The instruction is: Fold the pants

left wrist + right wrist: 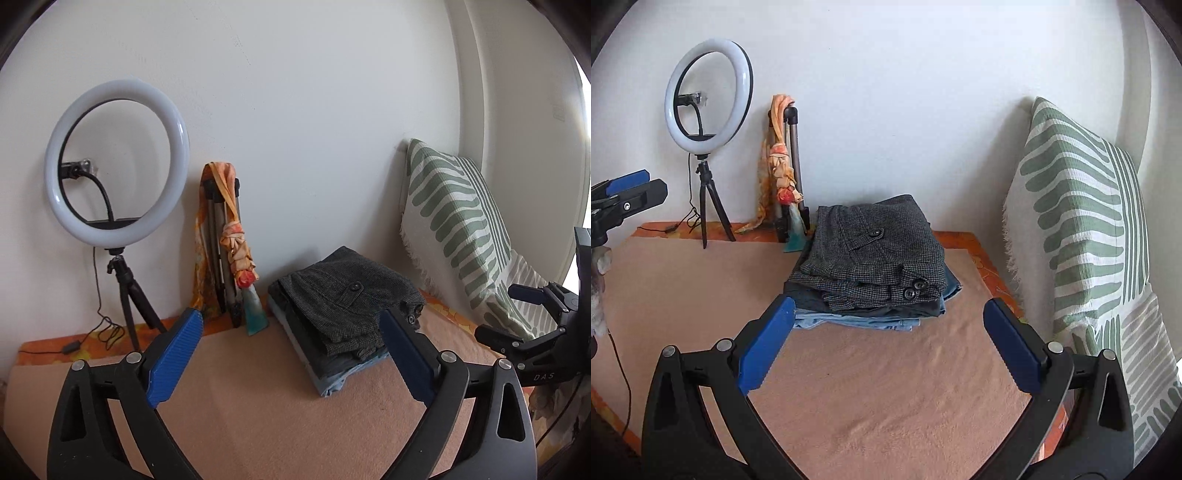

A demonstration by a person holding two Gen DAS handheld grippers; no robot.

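The left claw (pixel 291 350) hangs wide apart above the peach cloth (pixel 258 406) that covers the counter (pixel 982 254), gripping nothing. The right claw (pixel 890 343) is spread just as wide and is also empty, hovering near the front of the same cloth.

The folded grey tweed pants (pixel 871 254) lie on top of a small stack of folded clothes (pixel 857 321), with darker and light blue denim layers underneath. The stack sits toward the far right of the counter, close to the wall. Buttons show on the waistband at the stack's near edge.

To the far left stands a ring light (pixel 708 92) on a small tripod (pixel 711 206). Just beside the stack, a folded tripod (pixel 225 251) leans on the wall with an orange scarf (pixel 236 236) knotted around it. A green-and-white patterned cushion (pixel 1082 221) stands at the right.
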